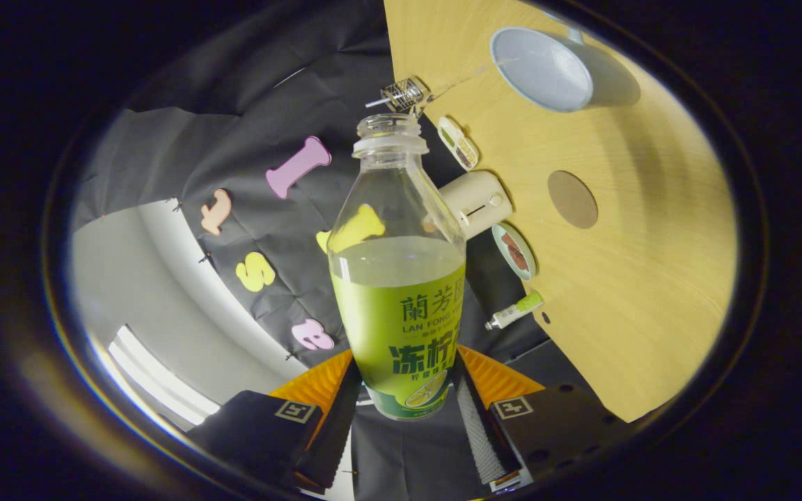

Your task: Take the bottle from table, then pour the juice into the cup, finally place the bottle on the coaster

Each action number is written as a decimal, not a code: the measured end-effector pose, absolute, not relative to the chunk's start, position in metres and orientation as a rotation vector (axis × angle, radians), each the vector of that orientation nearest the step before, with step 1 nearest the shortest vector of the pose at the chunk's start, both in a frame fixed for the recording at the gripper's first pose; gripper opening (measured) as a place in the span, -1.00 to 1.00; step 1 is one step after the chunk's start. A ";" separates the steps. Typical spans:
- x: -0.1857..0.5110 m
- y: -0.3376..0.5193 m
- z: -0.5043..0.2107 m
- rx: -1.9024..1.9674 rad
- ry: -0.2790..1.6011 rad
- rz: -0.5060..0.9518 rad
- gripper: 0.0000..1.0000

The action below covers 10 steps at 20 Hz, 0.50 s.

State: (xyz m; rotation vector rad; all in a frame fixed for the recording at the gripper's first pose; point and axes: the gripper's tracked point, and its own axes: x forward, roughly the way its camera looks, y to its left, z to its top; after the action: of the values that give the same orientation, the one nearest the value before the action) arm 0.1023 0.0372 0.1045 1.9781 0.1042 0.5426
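Observation:
My gripper [404,403] is shut on a clear plastic bottle [397,278] with a green label, both fingers pressing its lower body. The bottle has no cap and is a little over half full of pale juice. It is lifted off the wooden table [624,292], and the whole view is rolled, so the table stands tilted to the right of the bottle. A light blue cup [541,68] sits on the table beyond the bottle's mouth, and its inside looks empty. A round brown coaster [572,199] lies on the table between the cup and the fingers.
Along the table's edge by the booth wall are a small wire cage object [404,94], an oval snack dish [458,142], a cream box-shaped device [479,202], a round dish [514,250] and a small tube [516,311]. A bright strip of room shows left of the fingers.

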 end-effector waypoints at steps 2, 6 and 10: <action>0.102 0.037 0.107 1.985 0.102 0.549 0.54; 0.103 0.035 0.108 1.995 0.094 0.548 0.54; 0.103 0.035 0.108 1.999 0.094 0.550 0.54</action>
State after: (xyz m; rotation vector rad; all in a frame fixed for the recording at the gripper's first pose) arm 0.1027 0.0346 0.1082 1.9985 0.0941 0.5500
